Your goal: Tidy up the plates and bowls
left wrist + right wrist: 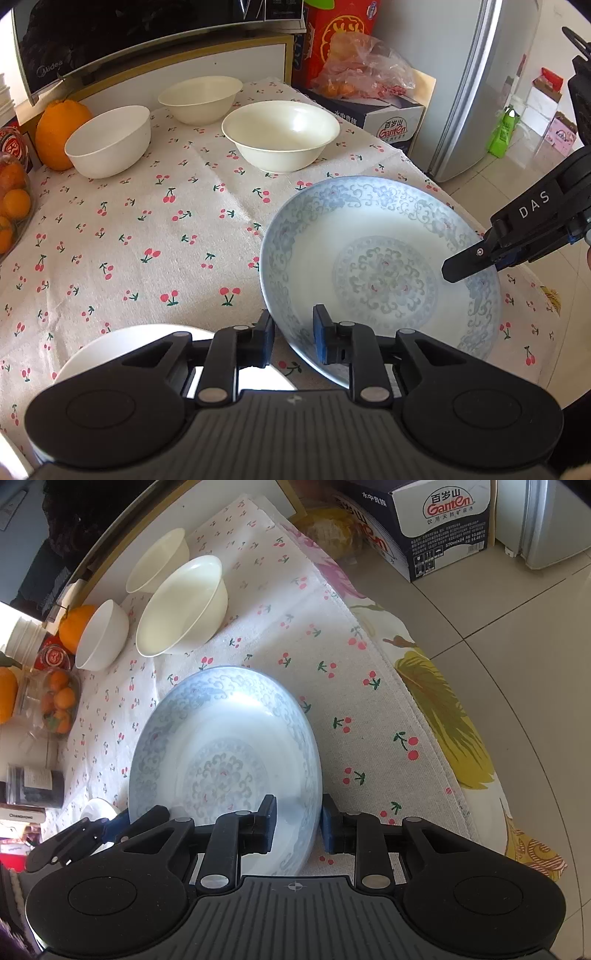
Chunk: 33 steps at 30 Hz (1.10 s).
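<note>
A large blue-patterned plate (pixel 384 273) is held tilted above the cherry-print tablecloth (pixel 147 229). My left gripper (pixel 293 338) is shut on its near-left rim. My right gripper (pixel 298 825) is shut on the opposite rim of the same plate (pixel 225 753); it shows in the left wrist view (pixel 480 254) at the right. Three empty bowls stand at the back: a white bowl (pixel 109 140), a cream bowl (pixel 201 98) and a larger cream bowl (pixel 280 134). A white plate (pixel 122 350) lies under my left gripper, partly hidden.
A large orange fruit (pixel 61 133) and a box of small oranges (pixel 13 206) sit at the table's left. A microwave (pixel 110 40) stands behind the bowls. A Ganten water carton (pixel 391 118), a red box and a fridge (pixel 476 85) stand beyond the table's right edge.
</note>
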Each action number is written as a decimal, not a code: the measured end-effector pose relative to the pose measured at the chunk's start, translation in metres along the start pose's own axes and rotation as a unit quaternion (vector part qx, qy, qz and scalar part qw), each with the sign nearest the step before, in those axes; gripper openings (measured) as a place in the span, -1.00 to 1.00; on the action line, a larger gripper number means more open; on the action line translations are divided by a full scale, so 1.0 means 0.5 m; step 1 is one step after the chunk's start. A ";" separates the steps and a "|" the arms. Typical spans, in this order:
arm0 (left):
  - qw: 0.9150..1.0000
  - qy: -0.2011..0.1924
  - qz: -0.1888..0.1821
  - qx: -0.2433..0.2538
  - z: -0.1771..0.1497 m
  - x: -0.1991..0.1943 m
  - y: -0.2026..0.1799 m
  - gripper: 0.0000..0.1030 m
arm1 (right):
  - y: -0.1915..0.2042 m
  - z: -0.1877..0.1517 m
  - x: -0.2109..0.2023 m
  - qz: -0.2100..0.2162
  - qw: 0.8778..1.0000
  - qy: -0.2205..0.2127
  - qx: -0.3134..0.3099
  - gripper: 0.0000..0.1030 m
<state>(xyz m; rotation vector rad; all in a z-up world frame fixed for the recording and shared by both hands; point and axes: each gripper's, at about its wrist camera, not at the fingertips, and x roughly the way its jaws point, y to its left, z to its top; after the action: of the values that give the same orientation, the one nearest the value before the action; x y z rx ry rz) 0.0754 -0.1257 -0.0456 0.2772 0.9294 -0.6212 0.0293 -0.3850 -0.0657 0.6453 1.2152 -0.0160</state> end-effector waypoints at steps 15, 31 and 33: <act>1.000 -0.010 -0.010 0.001 0.001 -0.025 0.009 -0.11 | 0.018 0.013 -0.028 -0.011 0.999 -0.043 -0.019 0.21; 0.997 -0.012 0.039 -0.065 -0.044 -0.125 0.121 0.94 | 0.180 -0.009 -0.051 0.055 0.981 -0.093 -0.161 0.83; 0.996 -0.013 0.051 -0.069 -0.056 -0.139 0.139 0.98 | 0.212 -0.018 -0.044 0.069 0.976 -0.092 -0.186 0.86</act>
<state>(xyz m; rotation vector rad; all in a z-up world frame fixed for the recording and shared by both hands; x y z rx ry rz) 0.0688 -0.0311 -0.0079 0.1924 0.9230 -0.4630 0.0498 -0.3006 -0.0003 0.3885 0.9592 0.2582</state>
